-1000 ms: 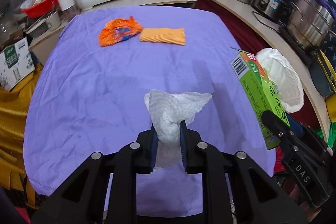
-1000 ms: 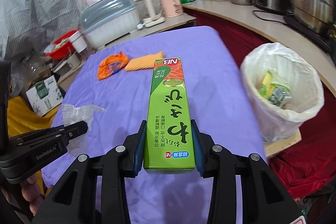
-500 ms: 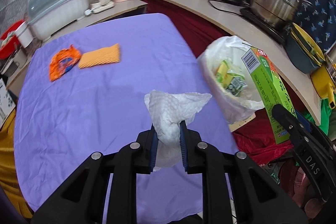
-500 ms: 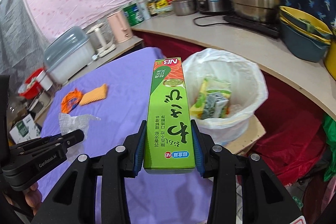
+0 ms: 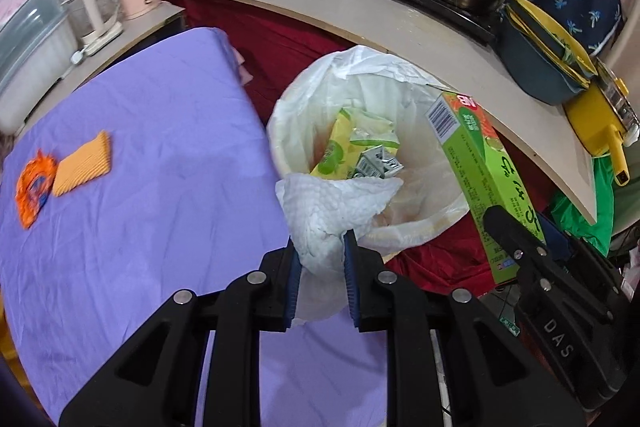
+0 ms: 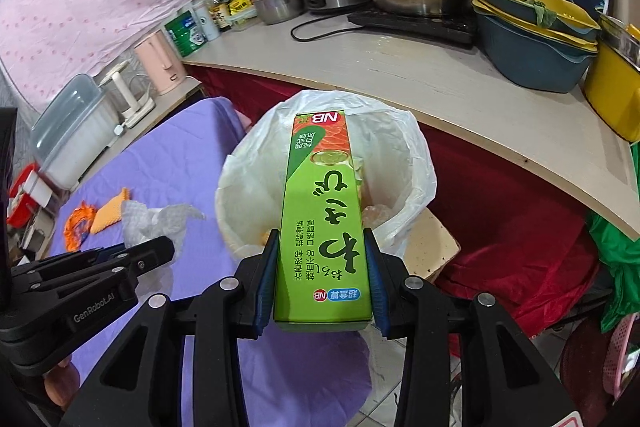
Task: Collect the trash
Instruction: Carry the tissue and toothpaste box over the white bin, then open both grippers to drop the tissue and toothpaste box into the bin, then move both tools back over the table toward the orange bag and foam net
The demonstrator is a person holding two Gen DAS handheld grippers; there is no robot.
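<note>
left hand-held gripper (image 5: 319,269) pinches a crumpled paper towel (image 5: 334,211) between narrowly set blue pads, at the edge of the purple desk (image 5: 132,187), beside the lined bin (image 5: 420,223). right hand-held gripper (image 6: 322,283) clamps a long green box (image 6: 324,223) by its near end; its long axis runs straight away from the fingers, far end over the bin's mouth.
</note>
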